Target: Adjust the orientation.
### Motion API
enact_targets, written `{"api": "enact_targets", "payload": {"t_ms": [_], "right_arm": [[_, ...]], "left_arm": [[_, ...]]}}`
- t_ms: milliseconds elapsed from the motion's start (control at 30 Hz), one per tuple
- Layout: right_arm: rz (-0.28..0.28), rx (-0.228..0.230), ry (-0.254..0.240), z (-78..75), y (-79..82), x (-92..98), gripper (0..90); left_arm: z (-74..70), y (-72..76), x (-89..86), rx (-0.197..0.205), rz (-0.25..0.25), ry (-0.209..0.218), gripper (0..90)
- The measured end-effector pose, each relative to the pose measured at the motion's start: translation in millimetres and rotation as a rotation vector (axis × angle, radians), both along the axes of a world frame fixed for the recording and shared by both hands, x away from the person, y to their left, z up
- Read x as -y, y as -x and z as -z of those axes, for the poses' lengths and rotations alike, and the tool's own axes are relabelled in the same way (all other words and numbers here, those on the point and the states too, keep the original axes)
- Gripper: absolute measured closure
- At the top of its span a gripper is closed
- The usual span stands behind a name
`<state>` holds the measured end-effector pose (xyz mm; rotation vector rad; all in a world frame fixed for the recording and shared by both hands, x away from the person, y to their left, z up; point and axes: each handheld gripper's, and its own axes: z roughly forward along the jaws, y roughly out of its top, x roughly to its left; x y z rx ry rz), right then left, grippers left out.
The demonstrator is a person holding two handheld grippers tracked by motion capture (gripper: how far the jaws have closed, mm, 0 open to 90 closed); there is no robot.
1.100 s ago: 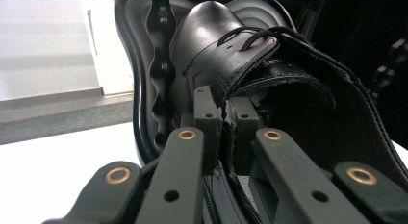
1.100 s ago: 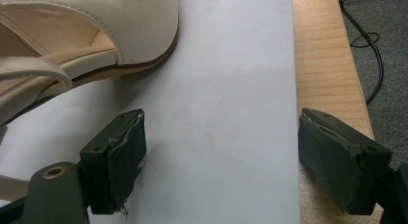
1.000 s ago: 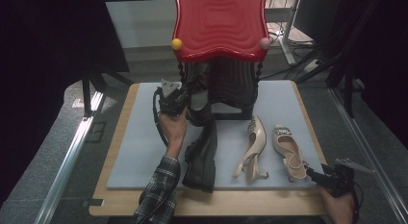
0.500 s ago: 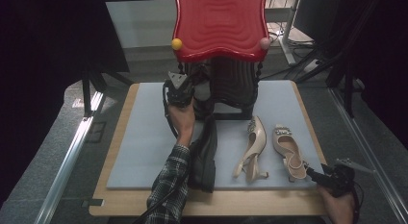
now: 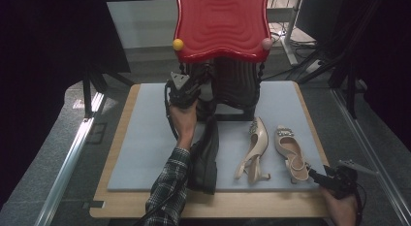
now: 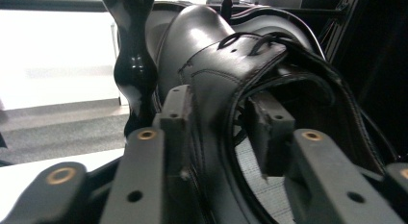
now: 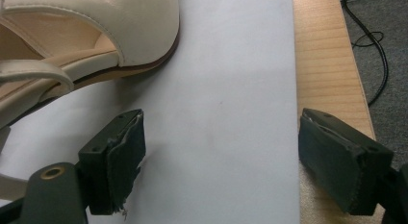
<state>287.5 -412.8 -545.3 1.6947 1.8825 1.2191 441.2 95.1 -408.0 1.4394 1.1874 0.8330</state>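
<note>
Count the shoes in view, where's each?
4. Two beige heels lie on the mat's right half, one black shoe lies near centre, one black shoe sits in the rack. More may be hidden inside.

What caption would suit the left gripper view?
Left gripper, jaws just opening, straddles the collar of a black leather shoe on a rack.

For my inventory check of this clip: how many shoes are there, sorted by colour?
Black leather shoes: 2, one lying on the blue-grey mat, one on the black rack under the red top.
Cream slingback heeled shoes: 2, one on its side, one upright with a jewelled toe.
Total: 4
</note>
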Motion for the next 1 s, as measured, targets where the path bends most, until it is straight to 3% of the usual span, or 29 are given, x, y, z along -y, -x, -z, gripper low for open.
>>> {"api": "enact_targets", "payload": {"t_ms": [267,467,667,867,1000], "right_arm": [[0.001,0.002,0.002,0.1,-0.1,-0.3,17.3],[0.0,0.004,0.006,0.2,-0.2,-0.4,17.3],[-0.003,0.006,0.01,0.2,-0.3,-0.1,17.3],[-0.003,0.007,0.016,0.2,-0.4,-0.6,17.3],[-0.002,0.006,0.017,0.1,-0.3,-0.8,17.3]], "left_arm": [[-2.5,20.9,-11.7,0.026,0.038,-0.01,57.0],[1.2,43.0,-25.2,0.034,0.113,-0.011,69.6],[19.4,63.1,-34.7,-0.012,0.228,-0.01,89.3],[41.1,74.1,-31.6,-0.061,0.305,-0.031,89.8],[55.8,74.2,-20.6,-0.1,0.33,-0.074,89.8]]}}
